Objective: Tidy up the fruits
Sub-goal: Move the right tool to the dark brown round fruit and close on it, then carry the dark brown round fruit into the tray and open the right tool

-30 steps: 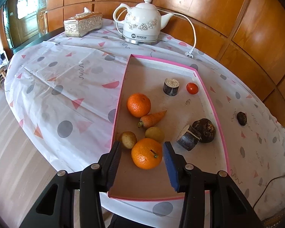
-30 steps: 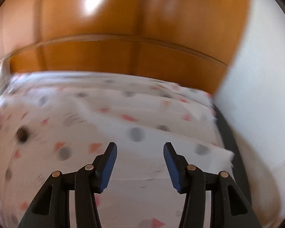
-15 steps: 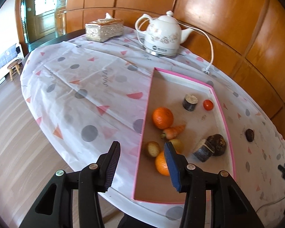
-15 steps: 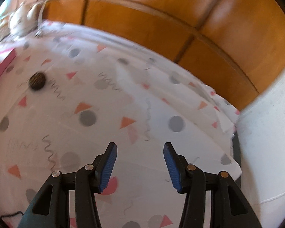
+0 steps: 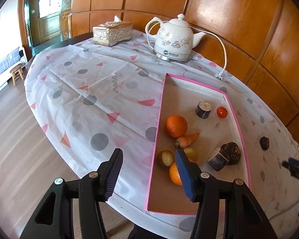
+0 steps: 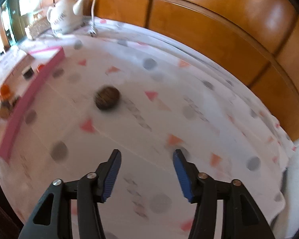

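Note:
A pink-rimmed tray (image 5: 159, 123) holds two oranges (image 5: 176, 126) (image 5: 175, 174), a carrot (image 5: 186, 140), two small brownish fruits (image 5: 165, 158), a small tomato (image 5: 221, 112), two dark cut stubs (image 5: 203, 109) and a dark lump (image 5: 232, 150). A dark round fruit (image 5: 264, 143) lies on the cloth right of the tray; it also shows in the right wrist view (image 6: 107, 98). My left gripper (image 5: 148, 174) is open and empty, above the tray's near left rim. My right gripper (image 6: 146, 173) is open and empty, near side of the dark fruit.
A white electric kettle (image 5: 174, 39) with its cord (image 5: 223, 59) and a tissue box (image 5: 112, 32) stand at the table's far side. The tray's pink side (image 6: 29, 101) runs left of the dark fruit. Wood panelling backs the table; the cloth's edge drops to the floor at left.
My left gripper has pulled back and to the left, off the near orange. My right gripper has swung left, bringing the dark fruit and tray into view.

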Demonstrator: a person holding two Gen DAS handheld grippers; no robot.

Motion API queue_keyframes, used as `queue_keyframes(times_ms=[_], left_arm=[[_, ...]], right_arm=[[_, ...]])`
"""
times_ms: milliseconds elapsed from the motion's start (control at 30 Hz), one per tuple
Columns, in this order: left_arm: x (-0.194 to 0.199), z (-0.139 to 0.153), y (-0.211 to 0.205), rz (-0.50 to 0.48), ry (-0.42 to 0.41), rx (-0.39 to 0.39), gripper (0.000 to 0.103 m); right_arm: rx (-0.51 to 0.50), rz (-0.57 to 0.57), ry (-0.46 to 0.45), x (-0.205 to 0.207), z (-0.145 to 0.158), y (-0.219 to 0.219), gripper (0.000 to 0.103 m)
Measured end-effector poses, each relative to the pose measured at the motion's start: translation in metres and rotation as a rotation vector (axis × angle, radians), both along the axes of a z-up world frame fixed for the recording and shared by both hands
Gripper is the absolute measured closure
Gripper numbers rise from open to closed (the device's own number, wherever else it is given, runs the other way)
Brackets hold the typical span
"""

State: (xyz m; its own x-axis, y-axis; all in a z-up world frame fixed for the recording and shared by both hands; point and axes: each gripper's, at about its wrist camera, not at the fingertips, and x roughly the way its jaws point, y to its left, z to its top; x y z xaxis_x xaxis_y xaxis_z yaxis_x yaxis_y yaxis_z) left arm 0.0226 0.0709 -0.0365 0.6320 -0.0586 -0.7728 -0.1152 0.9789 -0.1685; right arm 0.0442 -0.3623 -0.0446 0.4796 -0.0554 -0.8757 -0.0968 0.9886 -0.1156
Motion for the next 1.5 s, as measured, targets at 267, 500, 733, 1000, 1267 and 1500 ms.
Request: queue_keyframes(times_ms=[267, 500, 733, 1000, 1267, 1500], left_arm=[[-0.001, 0.003, -0.003, -0.012, -0.014, 0.010, 0.040], [-0.002, 0.005, -0.003, -0.005, -0.023, 0.032, 0.033], [-0.003, 0.008, -0.005, 0.003, -0.029, 0.045, 0.030], [-0.006, 0.012, -0.011, -0.001, -0.037, 0.066, 0.029], [-0.009, 0.014, -0.011, 0.005, -0.045, 0.068, 0.025], [-0.011, 0.015, -0.006, 0.017, -0.045, 0.049, 0.024]], right_arm=[[0.024, 0.019, 0.009, 0.047, -0.016, 0.043, 0.045], [-0.030, 0.022, 0.045, 0.080, -0.035, 0.060, 0.045], [-0.033, 0.026, 0.050, 0.089, -0.044, 0.062, 0.060], [-0.019, -0.012, 0.047, 0.089, -0.046, 0.063, 0.060], [0.049, -0.048, 0.038, 0.087, -0.045, 0.062, 0.061], [0.043, -0.024, -0.040, 0.071, -0.028, 0.084, 0.061]])
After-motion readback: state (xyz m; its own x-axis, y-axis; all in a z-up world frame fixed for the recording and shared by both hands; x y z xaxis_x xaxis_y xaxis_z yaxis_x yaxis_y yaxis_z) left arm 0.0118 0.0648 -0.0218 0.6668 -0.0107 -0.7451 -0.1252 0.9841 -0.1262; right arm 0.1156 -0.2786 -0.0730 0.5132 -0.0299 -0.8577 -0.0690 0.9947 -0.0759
